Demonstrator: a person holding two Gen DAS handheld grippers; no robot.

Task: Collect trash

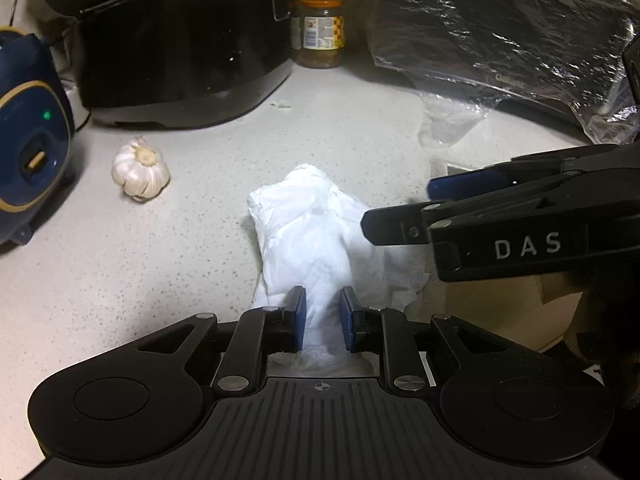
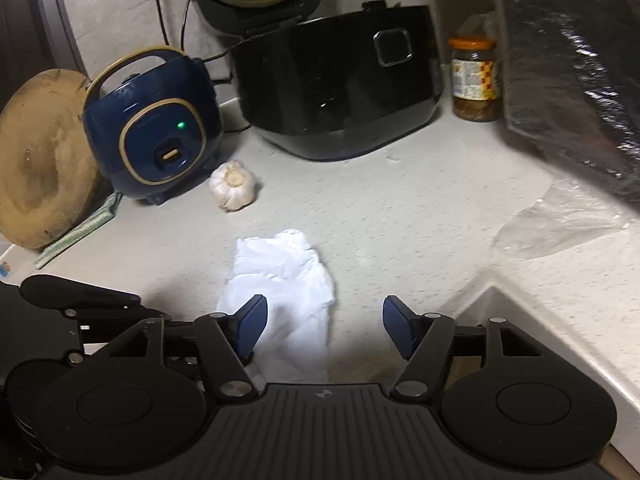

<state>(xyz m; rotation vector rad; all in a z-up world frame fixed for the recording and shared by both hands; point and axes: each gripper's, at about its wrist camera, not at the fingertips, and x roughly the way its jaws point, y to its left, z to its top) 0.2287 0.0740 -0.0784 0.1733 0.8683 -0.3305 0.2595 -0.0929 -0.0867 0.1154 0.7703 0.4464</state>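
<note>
- Where the blue pads of the left gripper meet the crumpled white bag, they pinch a narrow neck of it, and the rest of the bag fans out over the counter ahead of them.
- The right gripper has its jaws spread wide; the bag lies just beside its left pad, and nothing is pressed between the pads.
- In the left wrist view the right gripper comes in from the right edge, its black finger over the right side of the bag; whether it touches cannot be told.
- A garlic bulb sits apart from the bag, to its left and farther back, near the dark blue cooker whose green light is lit.
- Behind the garlic stands a black rice cooker with its lid raised.
- An orange-lidded jar stands to the right of the black cooker, against the wall.
- A clear plastic sheet lies on the counter at the right, under a dark shiny wrapped object.
- A round wooden board leans at the far left, beside the blue cooker.
</note>
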